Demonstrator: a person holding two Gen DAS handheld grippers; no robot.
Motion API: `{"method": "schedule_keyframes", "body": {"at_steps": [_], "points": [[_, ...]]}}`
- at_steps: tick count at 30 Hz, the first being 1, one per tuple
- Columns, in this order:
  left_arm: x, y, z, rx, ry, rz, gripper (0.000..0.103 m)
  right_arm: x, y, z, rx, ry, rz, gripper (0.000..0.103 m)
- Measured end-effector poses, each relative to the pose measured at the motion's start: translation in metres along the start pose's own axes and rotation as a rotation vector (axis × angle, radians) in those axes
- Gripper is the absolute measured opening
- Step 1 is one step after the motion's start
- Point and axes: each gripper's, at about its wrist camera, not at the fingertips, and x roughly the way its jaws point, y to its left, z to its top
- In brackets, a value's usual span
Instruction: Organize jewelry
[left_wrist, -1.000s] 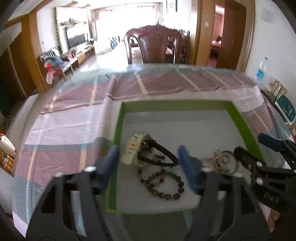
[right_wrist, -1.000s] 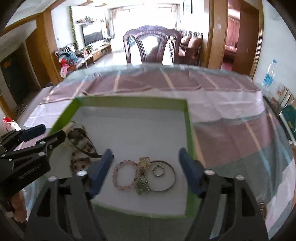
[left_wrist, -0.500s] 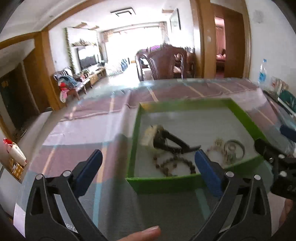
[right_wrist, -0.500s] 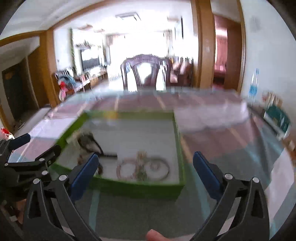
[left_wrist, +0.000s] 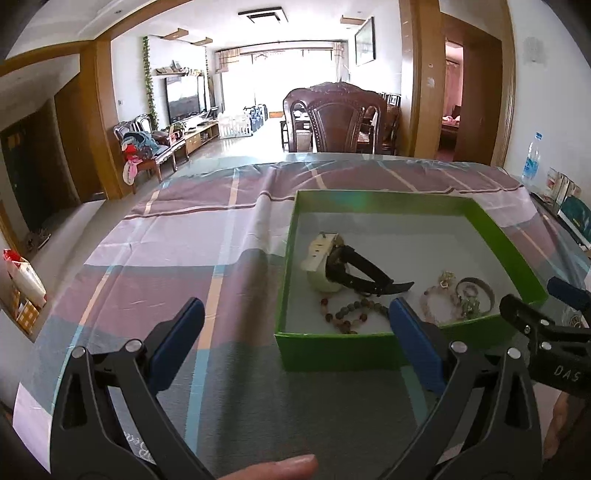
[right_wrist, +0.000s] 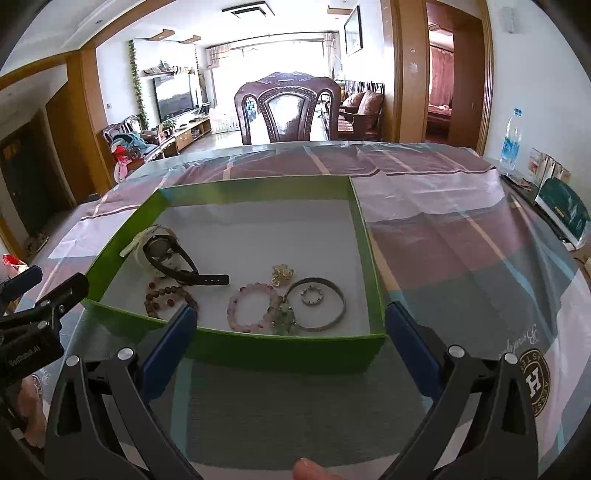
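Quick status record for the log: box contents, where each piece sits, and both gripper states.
container: green box, open top, on checked tablecloth
left side of box: black-strap watch lying over cream watch; brown bead bracelet in front
right side of box: pink bead bracelet, metal bangle around small ring, gold charm
left gripper: open, empty, outside box
right gripper: open, empty, outside box

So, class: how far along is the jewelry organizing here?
Looks nearly done: watches, bracelets, bangle and ring all lie in the green box. Nothing is in hand; left gripper and right gripper are open, outside the box. Nothing loose shows on the table.
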Motion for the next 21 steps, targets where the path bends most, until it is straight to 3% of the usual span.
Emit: {"method": "schedule_keyframes", "body": {"at_steps": [21], "points": [[0.0084,-0.0082,-0.0061,0.035,0.023,0.0,0.099,-0.0033,0.0023,-0.0011,-0.027,-0.031,-0.034,0.1]]}}
